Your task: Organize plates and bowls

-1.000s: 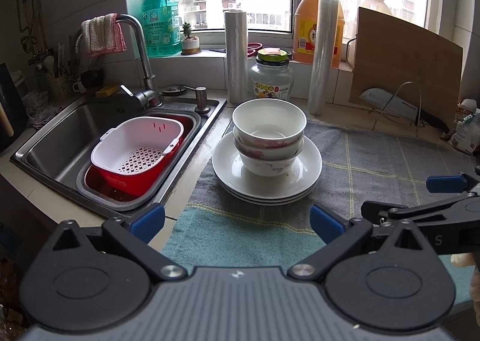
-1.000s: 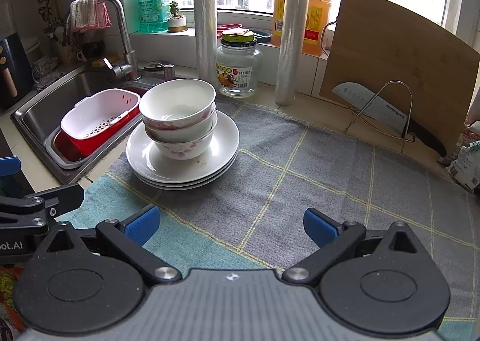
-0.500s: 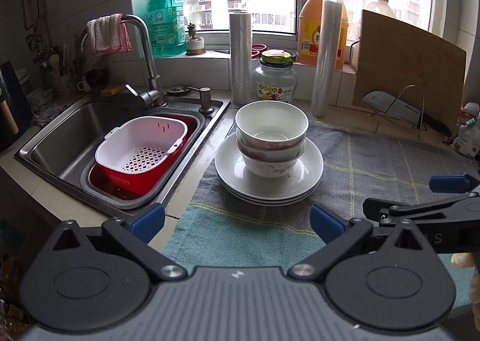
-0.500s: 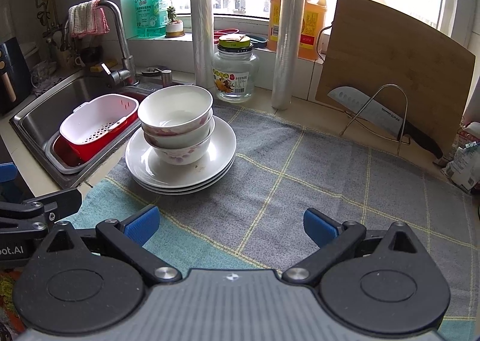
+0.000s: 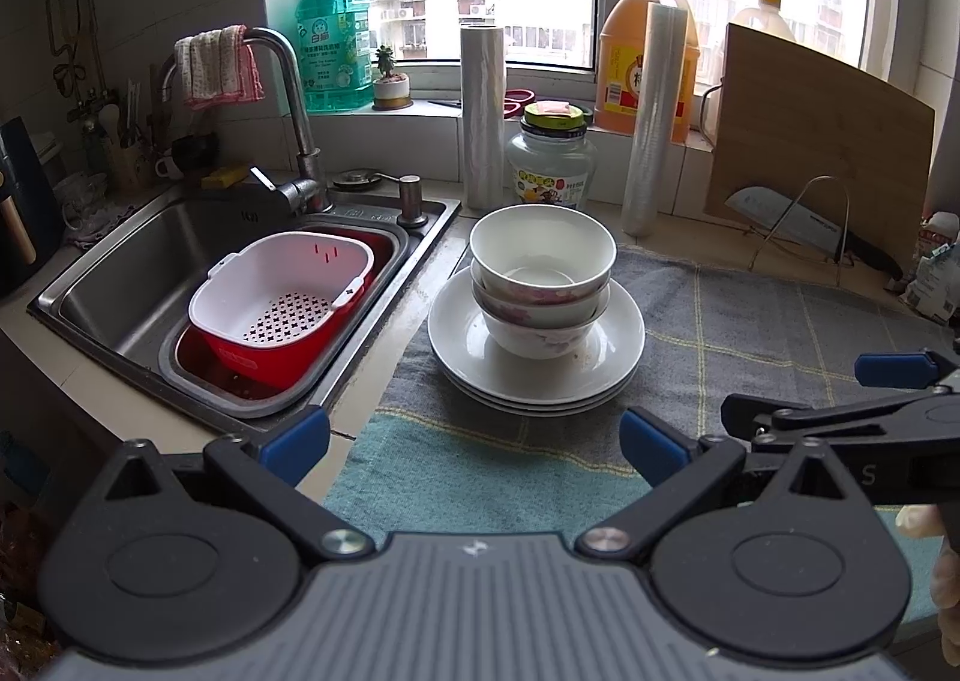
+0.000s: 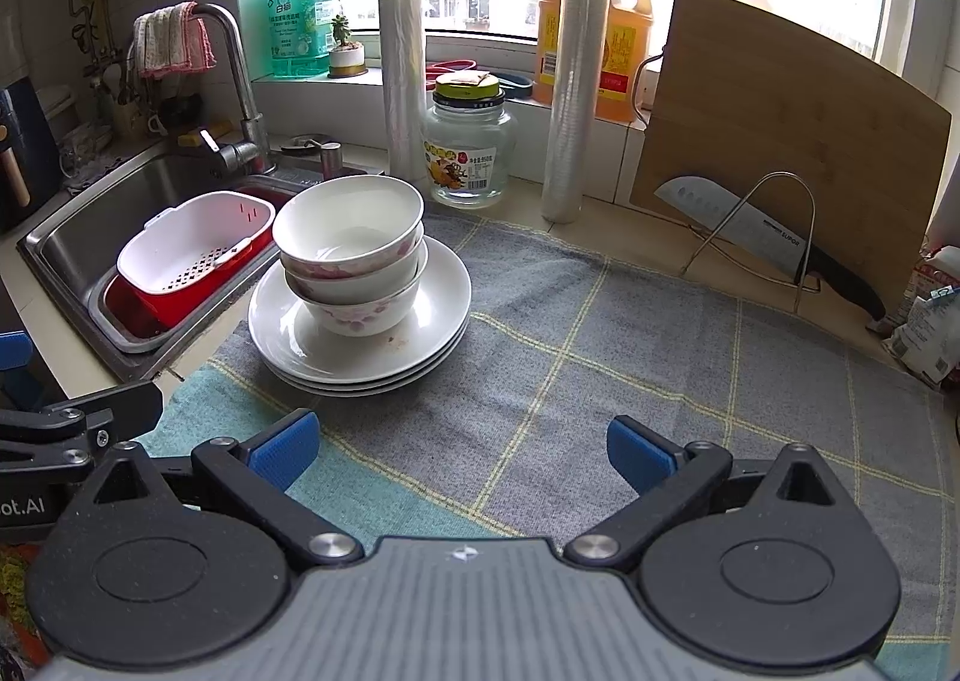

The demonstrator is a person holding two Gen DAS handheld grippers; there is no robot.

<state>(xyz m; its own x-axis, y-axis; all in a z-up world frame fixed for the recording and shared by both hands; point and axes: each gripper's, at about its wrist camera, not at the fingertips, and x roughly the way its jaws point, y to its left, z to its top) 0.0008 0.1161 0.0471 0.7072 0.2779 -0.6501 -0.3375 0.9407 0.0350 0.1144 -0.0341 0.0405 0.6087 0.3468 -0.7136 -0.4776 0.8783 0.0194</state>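
Stacked white bowls [image 5: 543,267] [image 6: 351,243] with pink flower marks sit on a stack of white plates [image 5: 606,363] [image 6: 444,285] at the left end of a grey and teal checked cloth [image 5: 750,321] [image 6: 630,369]. My left gripper [image 5: 474,441] hangs open near the cloth's front edge, short of the plates, holding nothing. Further right, my right gripper [image 6: 459,450] is open too, over the cloth and clear of the dishes. Each gripper shows at the edge of the other's view.
A steel sink [image 5: 150,249] on the left holds a white strainer in a red basin [image 5: 282,309]. Behind the dishes stand a glass jar [image 5: 552,165], two film rolls, an oil jug and a faucet [image 5: 294,129]. A cutting board [image 6: 786,141] and a knife on a wire rack [image 6: 774,243] stand at the right.
Both grippers have drawn back and risen slightly, so the dish stack looks a little smaller and further off. Nothing was taken hold of; both stay open.
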